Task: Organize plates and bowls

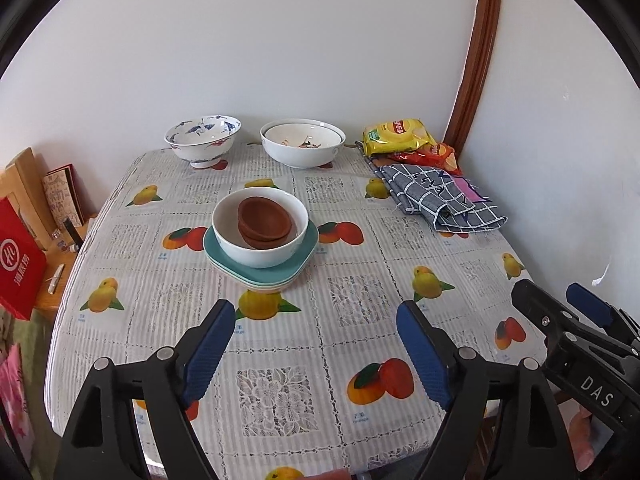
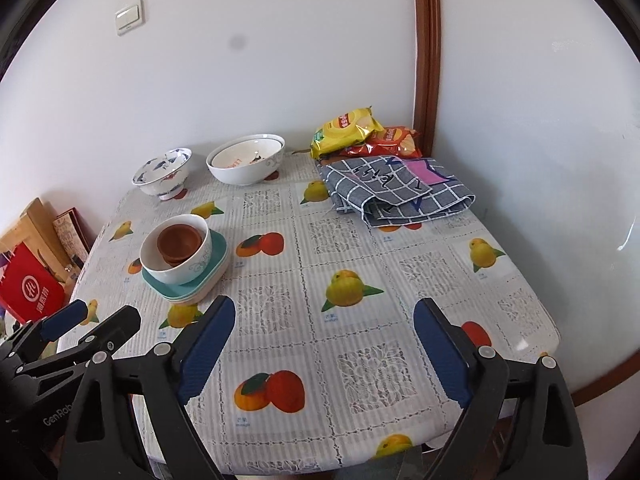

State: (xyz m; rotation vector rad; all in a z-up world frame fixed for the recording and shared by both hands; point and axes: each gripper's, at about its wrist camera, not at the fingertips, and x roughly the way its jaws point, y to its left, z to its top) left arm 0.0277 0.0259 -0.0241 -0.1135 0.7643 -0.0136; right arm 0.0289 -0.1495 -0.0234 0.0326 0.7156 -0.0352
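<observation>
A white bowl [image 1: 260,232] holding two nested brown bowls [image 1: 266,220] sits on a stack of teal and pale plates [image 1: 264,268] mid-table; the stack also shows in the right wrist view [image 2: 184,276]. At the back stand a blue-patterned footed bowl [image 1: 203,140] and two nested large white bowls [image 1: 303,142]. My left gripper [image 1: 316,316] is open and empty above the near table edge. My right gripper [image 2: 324,320] is open and empty, to the right of the left one; it shows in the left wrist view [image 1: 556,296].
Yellow and red snack bags [image 1: 400,134] and a folded blue checked cloth [image 1: 440,196] lie at the back right by the wall. A red box [image 1: 18,256] and cardboard items stand left of the table. A fruit-print tablecloth [image 1: 360,280] covers the table.
</observation>
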